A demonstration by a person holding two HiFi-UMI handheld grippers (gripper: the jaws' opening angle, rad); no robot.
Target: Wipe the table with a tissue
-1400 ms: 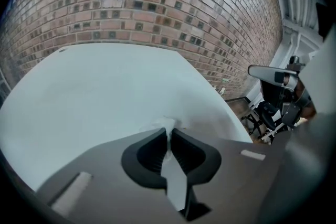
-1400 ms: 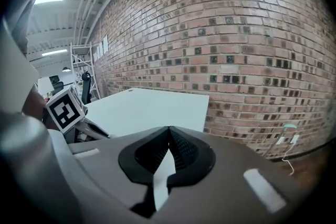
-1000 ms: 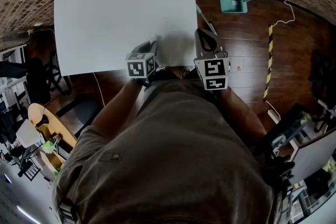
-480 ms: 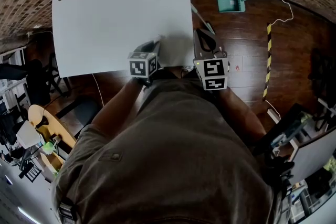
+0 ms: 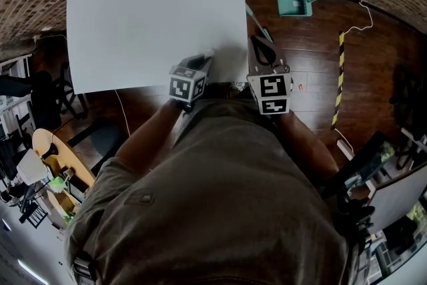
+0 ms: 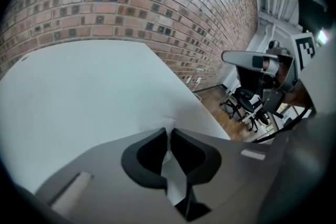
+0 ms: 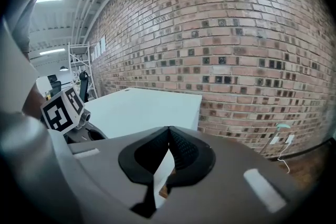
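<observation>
No words, numbers or brand names can be read anywhere. The nearest things to labels are the black-and-white square code patterns on the left cube (image 5: pixel 185 86) and the right cube (image 5: pixel 269 94). They are blocky marks, not letters. The same kind of pattern shows on the cube seen in the left gripper view (image 6: pixel 306 45) and on the one in the right gripper view (image 7: pixel 63 107). A strip of tape (image 5: pixel 339 77) on the floor bears black and yellow warning stripes, with no writing.
</observation>
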